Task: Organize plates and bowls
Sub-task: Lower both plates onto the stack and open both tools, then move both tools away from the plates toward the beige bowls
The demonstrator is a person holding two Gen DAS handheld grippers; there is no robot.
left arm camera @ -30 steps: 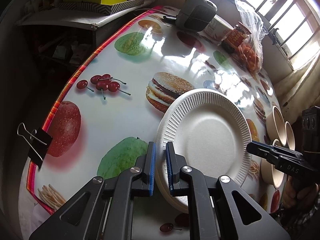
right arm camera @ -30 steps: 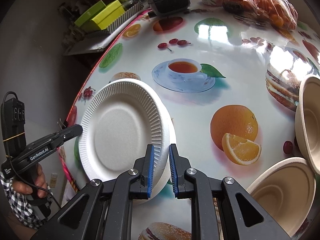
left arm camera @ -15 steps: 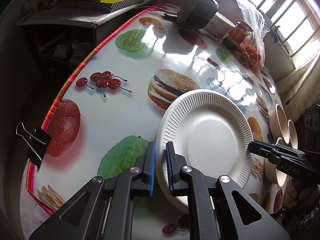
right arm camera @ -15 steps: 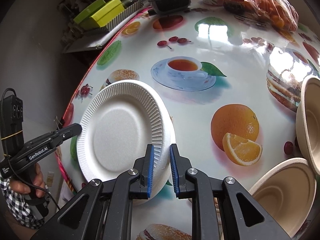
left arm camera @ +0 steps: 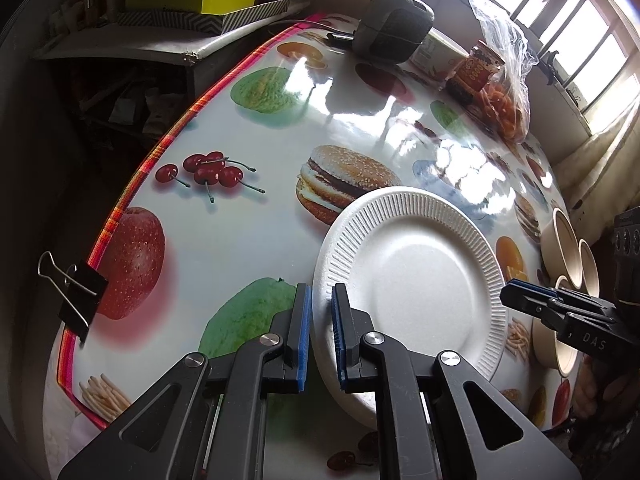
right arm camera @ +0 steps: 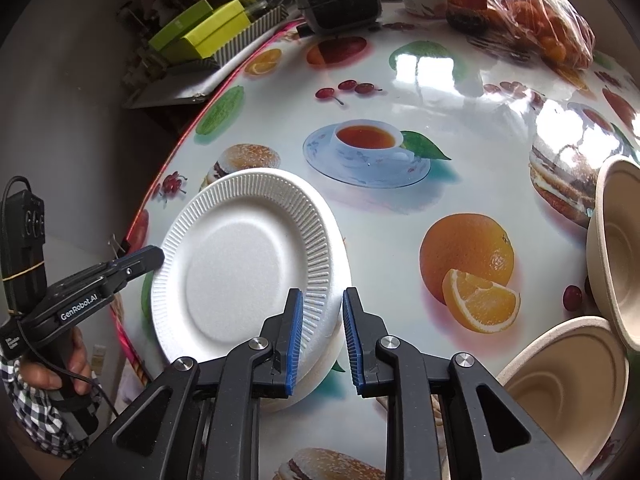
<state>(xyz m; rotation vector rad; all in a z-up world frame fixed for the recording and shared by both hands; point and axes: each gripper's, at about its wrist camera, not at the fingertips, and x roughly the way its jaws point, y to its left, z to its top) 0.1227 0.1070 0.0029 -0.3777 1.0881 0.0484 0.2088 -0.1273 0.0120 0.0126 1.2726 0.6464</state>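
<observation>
Loosening its hold, the right gripper is now standing with its jaws parted wider than a moment ago around the near rim of the white plates, which are resting stacked near the table edge. The left gripper is still pinching the opposite rim. The plate stack is looking settled, and the tan bowls beside it are probably coming next.

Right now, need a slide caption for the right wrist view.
Right gripper open astride the rim of stacked white foam plates; left gripper at the opposite rim, beige bowls alongside.
</observation>
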